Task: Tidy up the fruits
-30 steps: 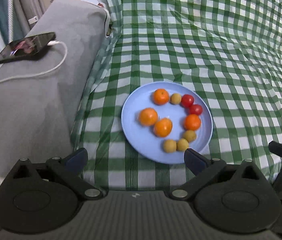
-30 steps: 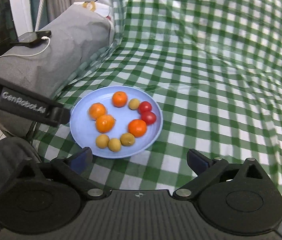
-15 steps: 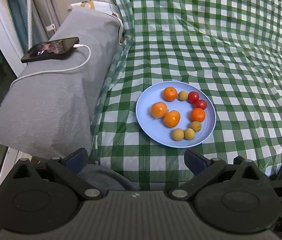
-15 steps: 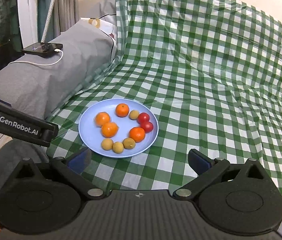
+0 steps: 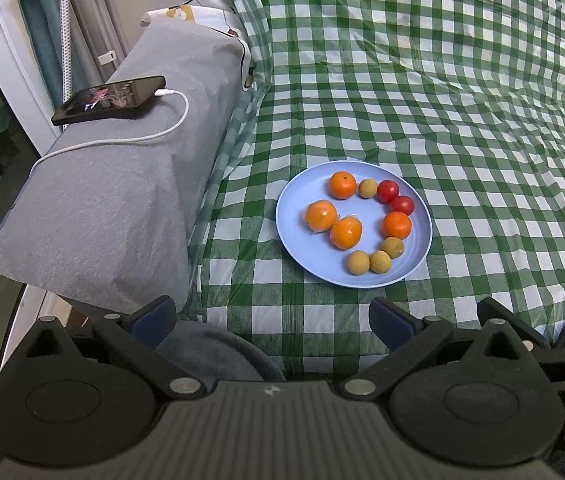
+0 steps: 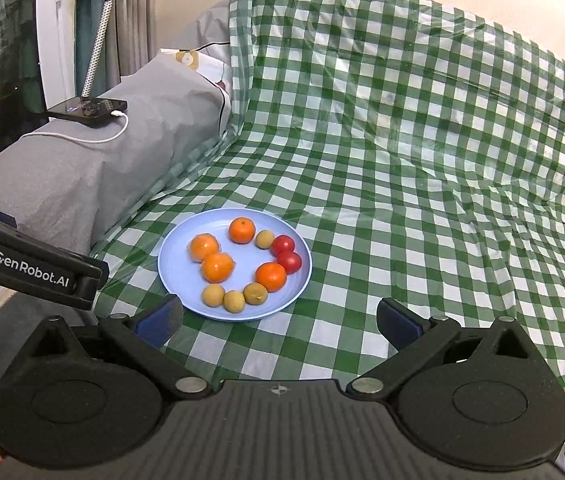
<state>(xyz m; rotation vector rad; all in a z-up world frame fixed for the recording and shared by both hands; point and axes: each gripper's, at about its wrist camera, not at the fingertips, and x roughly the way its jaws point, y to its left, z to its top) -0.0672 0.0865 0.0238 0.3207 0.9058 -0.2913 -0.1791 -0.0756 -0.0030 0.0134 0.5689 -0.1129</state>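
Left wrist view: our left tongs (image 5: 270,320) gape wide, empty; right tongs (image 6: 278,320) likewise. Beyond them we note the plate (image 6: 178,276) on checked cloth (image 6: 422,200) holding 4 oranges (image 6: 217,267), 2 tomatoes (image 6: 283,245), 4 small tan fruits (image 6: 213,295).

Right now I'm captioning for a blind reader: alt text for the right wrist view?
A blue plate holding ten small fruits sits on a green checked cloth. The open right gripper is empty in front of it.

The phone (image 6: 86,111) screen is too blurred to read; its white cable (image 5: 110,142) runs off the pillow's edge, its end hidden.
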